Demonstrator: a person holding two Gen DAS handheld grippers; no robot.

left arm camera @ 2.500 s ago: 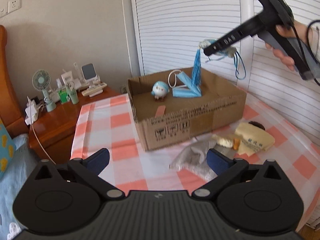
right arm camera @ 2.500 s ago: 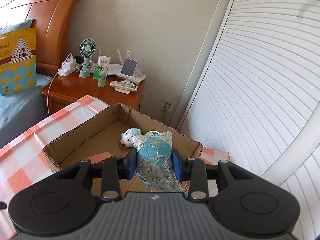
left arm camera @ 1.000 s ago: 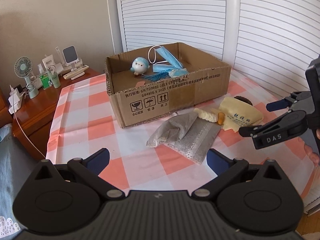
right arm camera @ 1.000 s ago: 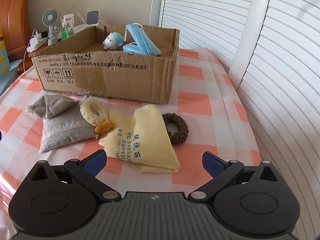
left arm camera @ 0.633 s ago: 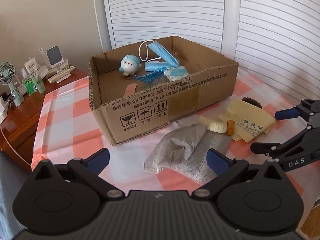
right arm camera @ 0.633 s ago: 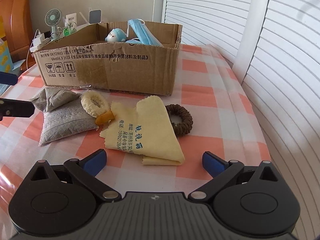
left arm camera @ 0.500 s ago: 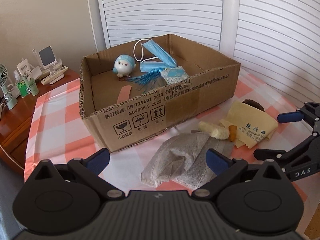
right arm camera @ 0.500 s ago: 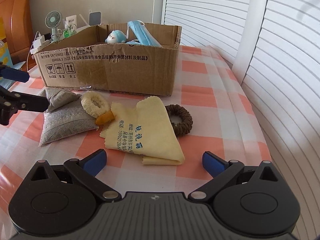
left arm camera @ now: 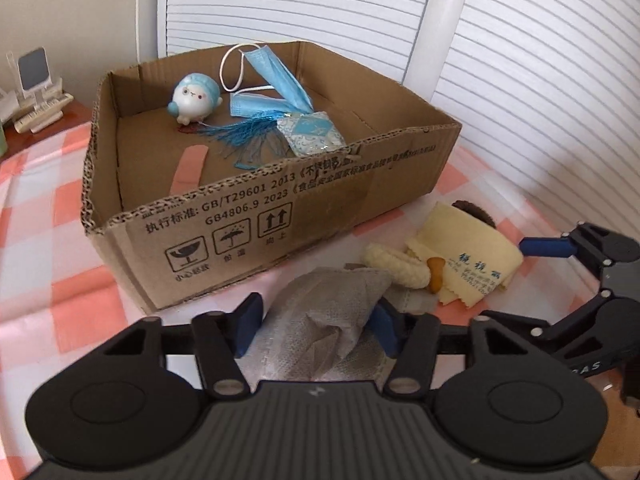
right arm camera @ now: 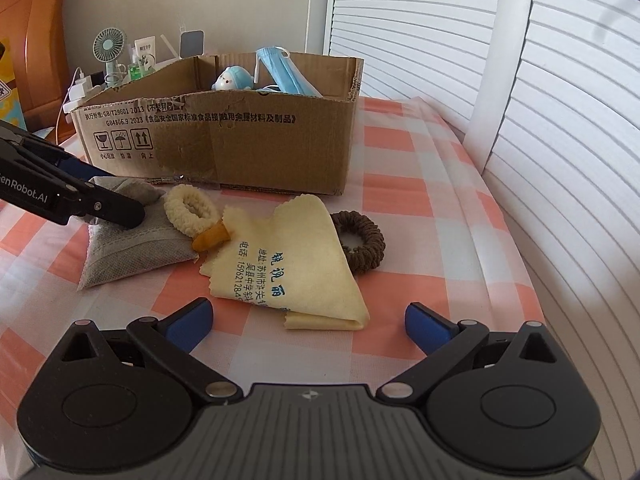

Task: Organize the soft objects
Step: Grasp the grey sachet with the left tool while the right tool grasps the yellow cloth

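A grey fabric pouch (left arm camera: 320, 320) lies on the checked tablecloth in front of the cardboard box (left arm camera: 280, 216). My left gripper (left arm camera: 316, 316) has come down over it. Its jaws are closing and both blue pads press into the bunched end of the pouch (right arm camera: 132, 248). A cream scrunchie (right arm camera: 188, 208), a yellow cloth (right arm camera: 296, 256) and a brown scrunchie (right arm camera: 364, 244) lie to the right of the pouch. My right gripper (right arm camera: 310, 320) hovers open just before the yellow cloth, with nothing between its fingers. The box holds a blue plush (left arm camera: 196, 98), face masks (left arm camera: 276, 80) and a tasselled sachet (left arm camera: 312, 132).
White louvred doors (right arm camera: 420, 20) stand behind and to the right of the table. A wooden nightstand with a small fan (right arm camera: 108, 46), bottles and a phone stand sits at the far left. The table's right edge (right arm camera: 508, 220) runs close to the doors.
My left gripper moved forward and down onto the grey pouch, and its jaws narrowed around it. The right gripper, earlier shut on the sachet above the box, now hangs open by the yellow cloth.
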